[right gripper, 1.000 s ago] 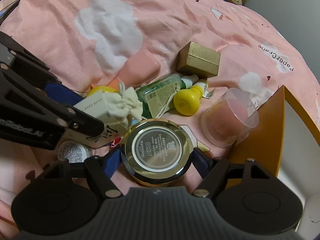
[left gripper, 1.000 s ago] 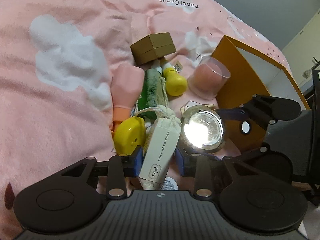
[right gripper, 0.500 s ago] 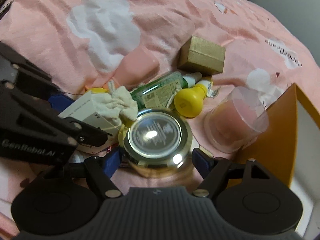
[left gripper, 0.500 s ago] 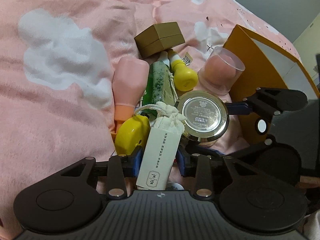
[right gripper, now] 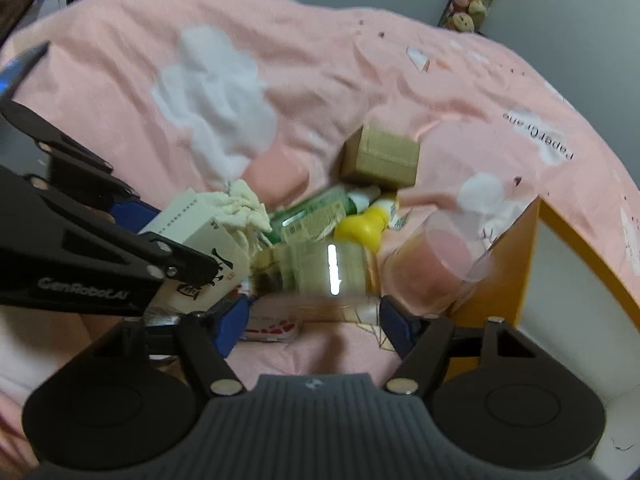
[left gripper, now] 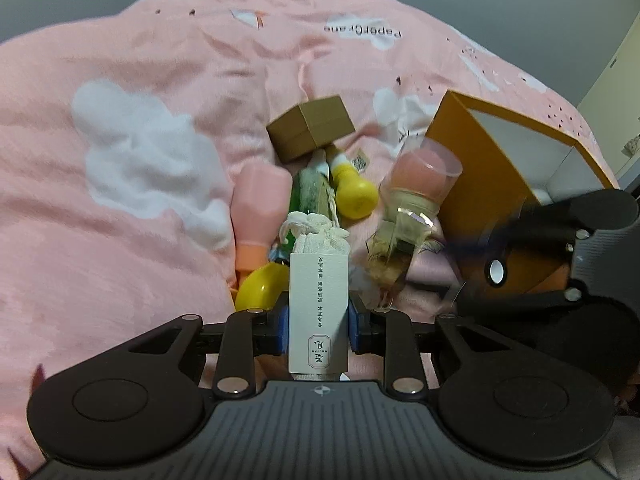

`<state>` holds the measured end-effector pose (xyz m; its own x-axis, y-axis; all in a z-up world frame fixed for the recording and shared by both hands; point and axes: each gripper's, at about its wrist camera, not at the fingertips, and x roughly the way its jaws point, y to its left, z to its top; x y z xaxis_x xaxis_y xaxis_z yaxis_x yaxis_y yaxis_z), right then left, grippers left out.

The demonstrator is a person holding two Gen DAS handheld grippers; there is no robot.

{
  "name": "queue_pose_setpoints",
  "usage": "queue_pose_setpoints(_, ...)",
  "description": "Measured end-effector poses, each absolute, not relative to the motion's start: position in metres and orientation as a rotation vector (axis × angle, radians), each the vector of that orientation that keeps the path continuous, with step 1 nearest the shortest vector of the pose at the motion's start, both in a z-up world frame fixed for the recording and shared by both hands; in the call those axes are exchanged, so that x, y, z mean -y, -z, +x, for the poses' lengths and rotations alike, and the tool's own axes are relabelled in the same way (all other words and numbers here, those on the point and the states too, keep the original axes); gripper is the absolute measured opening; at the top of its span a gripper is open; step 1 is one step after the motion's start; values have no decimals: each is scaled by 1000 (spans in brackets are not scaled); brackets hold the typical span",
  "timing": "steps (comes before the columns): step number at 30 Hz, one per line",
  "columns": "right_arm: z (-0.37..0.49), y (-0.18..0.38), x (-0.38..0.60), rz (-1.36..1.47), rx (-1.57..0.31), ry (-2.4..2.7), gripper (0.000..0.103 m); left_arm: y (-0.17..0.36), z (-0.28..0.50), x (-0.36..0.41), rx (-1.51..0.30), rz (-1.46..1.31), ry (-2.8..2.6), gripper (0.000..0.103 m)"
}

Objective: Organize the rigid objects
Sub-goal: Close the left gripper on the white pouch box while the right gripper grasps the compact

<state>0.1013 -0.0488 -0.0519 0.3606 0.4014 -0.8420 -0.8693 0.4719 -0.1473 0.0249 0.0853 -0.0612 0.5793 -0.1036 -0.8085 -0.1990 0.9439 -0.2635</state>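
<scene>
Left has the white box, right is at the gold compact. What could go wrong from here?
1. The gold compact is motion-blurred at the very tips of the right tool. I cannot tell if it is gripped, so it may slip out.
2. The clear cup sits between the compact and the orange box; a swing could knock it.
3. The left tool, holding the white box, is close enough to collide.

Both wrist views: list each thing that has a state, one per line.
Left gripper: shut on the white pouch box.
Right gripper: blurred, state unclear.
Round gold tin: motion-blurred between the right fingers.
Orange box: open.
Brown box: closed.
Yellow bottle: lying down.
Green bottle: lying down.
</scene>
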Motion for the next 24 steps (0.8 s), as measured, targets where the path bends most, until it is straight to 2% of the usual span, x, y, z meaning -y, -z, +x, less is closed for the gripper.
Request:
queue_pose_setpoints(1, 101, 48, 50, -638, -849, -905, 1, 60, 25, -85, -953, -345, -57, 30)
queue_pose_setpoints(2, 101, 44, 52, -629, -843, -886, 5, 59, 25, -86, -951, -351, -55, 30)
queue_pose_setpoints(4, 100, 43, 51, -665, -821, -857, 6, 60, 24, -90, -954, -378, -59, 31)
queue_pose_setpoints(5, 99, 44, 51, -677, -822, -850, 12, 61, 24, -94, -957, -398, -65, 30)
queue_pose_setpoints(6, 99, 45, 52, -678, -832, -846, 30, 61, 24, -97, -959, -414, -72, 30)
queue_pose_setpoints(8, 101, 47, 54, -663, -848, -834, 50, 61, 24, -103, -951, -447, -86, 31)
queue_pose_setpoints(12, 106, 49, 51, -613, -841, -816, 61, 58, 31, -111, -931, -470, -95, 31)
queue_pose_setpoints(16, 118, 54, 39, -586, -848, -812, 64, 61, 40, -115, -936, -490, -91, 30)
queue_pose_setpoints(18, 129, 63, 31, -600, -857, -784, 70, 65, 43, -116, -942, -498, -90, 31)
queue_pose_setpoints(20, 141, 70, 27, -579, -883, -774, 72, 69, 45, -117, -948, -511, -88, 31)
queue_pose_setpoints(23, 153, 79, 21, -524, -932, -779, 84, 74, 47, -120, -949, -536, -89, 31)
queue_pose_setpoints(24, 153, 81, 19, -527, -933, -782, 86, 75, 48, -121, -948, -545, -89, 31)
